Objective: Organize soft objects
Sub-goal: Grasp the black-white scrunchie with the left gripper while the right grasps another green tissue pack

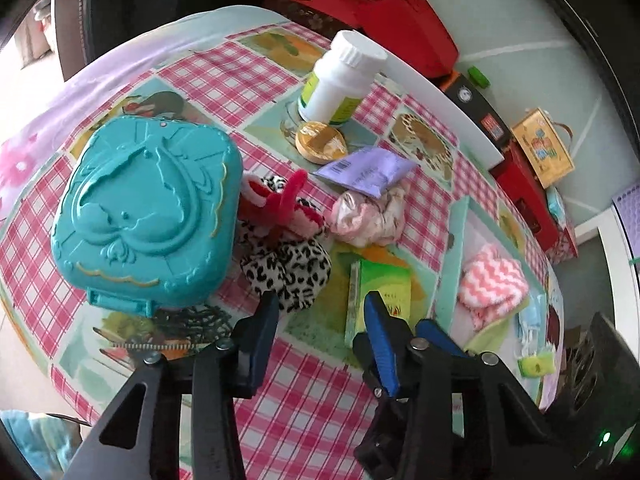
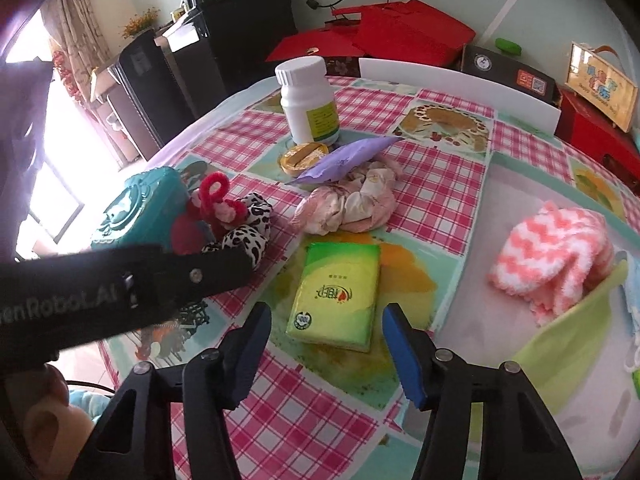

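1. The left gripper (image 1: 320, 308) is open and holds nothing; one leopard scrunchie (image 1: 286, 272) lies just ahead of its left finger, beside the teal box (image 1: 148, 212).
2. The right gripper (image 2: 326, 320) is also empty, with one tissue pack (image 2: 336, 294) between its jaws.
3. The risk: closing could push the pack away.
4. One pink scrunchie (image 2: 348, 204) and one folded cloth (image 2: 552, 256) lie farther ahead, the cloth to the right.

1. Leopard-print scrunchie (image 1: 286, 270): black-and-white, plush, lying flat just beside the teal case, touching the red piece.
2. Red-and-pink fuzzy hair tie (image 1: 286, 204): looped, one loop standing up, resting partly on the leopard fabric.
3. Pale pink scrunchie (image 2: 352, 204): crumpled, satin-like, mid-table.
4. Pink-and-white zigzag cloth (image 2: 554, 252): fluffy, folded, well apart to the right.
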